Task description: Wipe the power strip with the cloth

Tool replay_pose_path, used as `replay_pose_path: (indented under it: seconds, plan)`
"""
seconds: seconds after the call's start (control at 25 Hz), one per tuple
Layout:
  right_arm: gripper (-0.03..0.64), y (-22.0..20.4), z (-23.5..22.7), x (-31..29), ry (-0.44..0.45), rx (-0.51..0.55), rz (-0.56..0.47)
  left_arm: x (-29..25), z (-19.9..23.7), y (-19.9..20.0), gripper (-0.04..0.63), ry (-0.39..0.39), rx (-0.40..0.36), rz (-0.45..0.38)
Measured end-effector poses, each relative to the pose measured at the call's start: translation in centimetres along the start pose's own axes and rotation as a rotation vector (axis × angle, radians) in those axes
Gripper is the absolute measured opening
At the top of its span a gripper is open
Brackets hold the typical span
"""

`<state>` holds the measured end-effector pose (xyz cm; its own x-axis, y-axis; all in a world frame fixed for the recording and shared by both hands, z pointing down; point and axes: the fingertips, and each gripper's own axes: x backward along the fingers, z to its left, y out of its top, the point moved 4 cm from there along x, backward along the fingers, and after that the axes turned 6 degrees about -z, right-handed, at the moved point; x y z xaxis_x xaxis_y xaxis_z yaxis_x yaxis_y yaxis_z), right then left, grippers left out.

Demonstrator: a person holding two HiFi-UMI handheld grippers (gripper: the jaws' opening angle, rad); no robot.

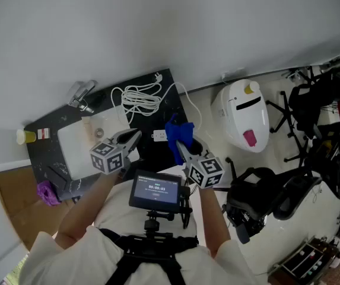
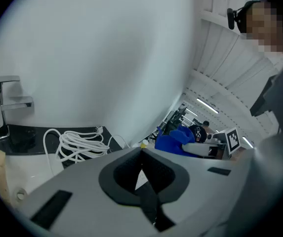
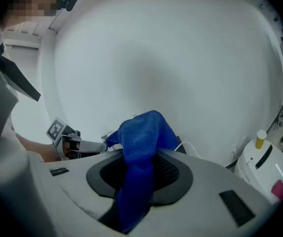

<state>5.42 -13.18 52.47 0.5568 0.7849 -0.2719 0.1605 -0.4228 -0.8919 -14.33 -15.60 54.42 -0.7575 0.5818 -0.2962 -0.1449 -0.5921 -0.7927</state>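
Your right gripper (image 1: 181,148), jaws clamped on the blue cloth (image 1: 178,133), hangs mid-frame just beside the white power strip (image 1: 159,136) on the black surface (image 1: 41,153), so lower the cloth flat and stroke lengthwise while your left gripper (image 1: 134,135), jaws together and empty, steadies it.

The head view looks steeply down from high above the coiled cable (image 1: 139,97) on the black bench (image 1: 45,153). The left gripper view, low and near, faces that same cable (image 2: 79,144) along its jaws. The right gripper view, right of the cable, faces the wall (image 3: 181,58).
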Motion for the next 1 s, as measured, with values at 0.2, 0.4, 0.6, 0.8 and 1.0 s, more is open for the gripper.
replay_pose_path:
  seconds: [0.2,0.4,0.6,0.8,1.0]
  plan:
    - [0.104,-1.4,-0.3,-4.4,-0.012,0.012,0.028,-0.9,2.2,0.8,0.008,-0.029,-0.003,0.005]
    - [0.104,-3.9,0.1,-7.7,-0.022,0.019,0.081,-0.6,3.6,0.9,0.008,-0.045,0.012,0.004]
    - [0.104,-6.9,-0.1,-10.3,-0.04,0.031,0.141,-0.1,4.4,0.5,0.008,-0.048,0.02,0.02]
    - [0.104,-9.9,-1.0,-12.6,-0.056,0.036,0.207,-0.4,4.8,0.5,0.008,-0.03,0.014,0.03]
    - [0.104,-12.9,-0.9,-13.6,-0.04,0.061,0.275,-0.6,4.6,0.6,0.008,-0.012,0.014,0.018]
